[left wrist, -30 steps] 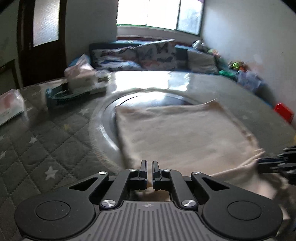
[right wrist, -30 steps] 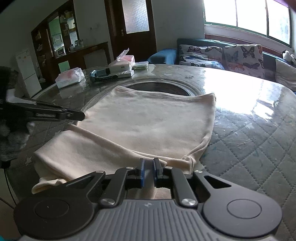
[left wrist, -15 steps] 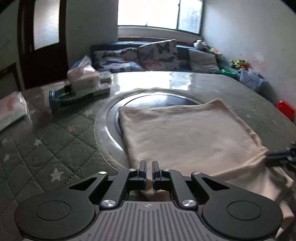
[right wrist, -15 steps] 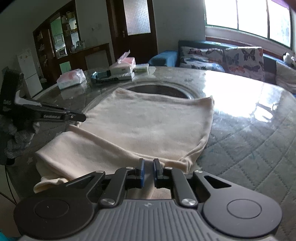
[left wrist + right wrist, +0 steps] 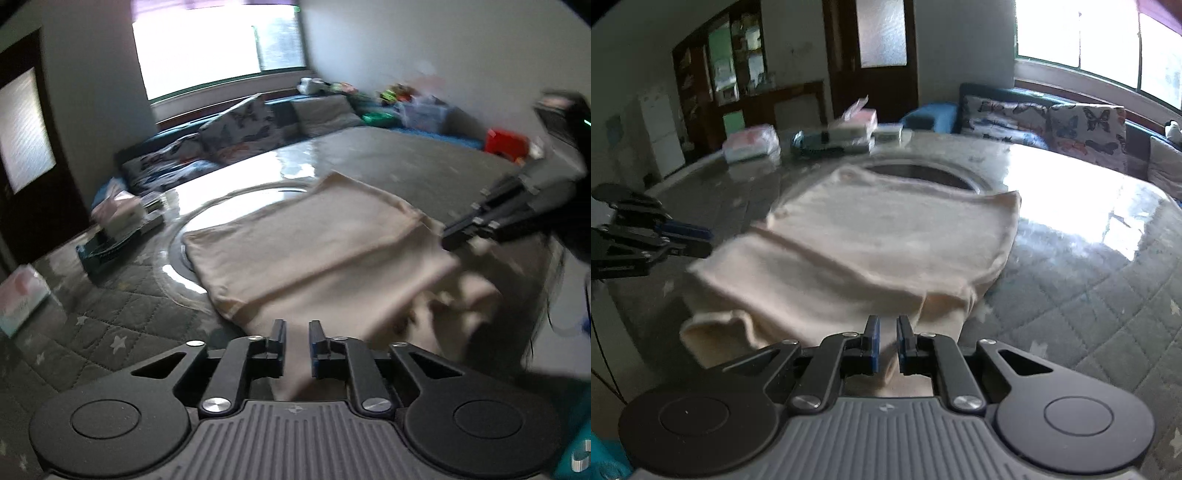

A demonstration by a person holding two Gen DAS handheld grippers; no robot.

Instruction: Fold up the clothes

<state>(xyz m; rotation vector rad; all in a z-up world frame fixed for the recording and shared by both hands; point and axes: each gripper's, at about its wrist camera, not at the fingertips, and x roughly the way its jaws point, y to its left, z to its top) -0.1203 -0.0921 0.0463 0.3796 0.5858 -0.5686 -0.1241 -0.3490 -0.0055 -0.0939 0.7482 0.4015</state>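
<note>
Round quilted table (image 5: 1089, 295) with a glass turntable (image 5: 229, 199) at its centre, carrying everything. Cream garment (image 5: 886, 240) spread over the turntable and out across the near edge, its folded near portion hanging off the rim in soft bunches. Tissue packs (image 5: 751, 142) and a dark tray (image 5: 812, 142) along the far edge, well apart from the cloth. Left gripper (image 5: 297, 345) at the near edge, jaws parted slightly with cream cloth showing in the gap; gripping or just released, cannot tell. Right gripper (image 5: 887, 345) likewise at the near edge, jaws narrowly apart with cloth between the blue pads; hold uncertain.
</note>
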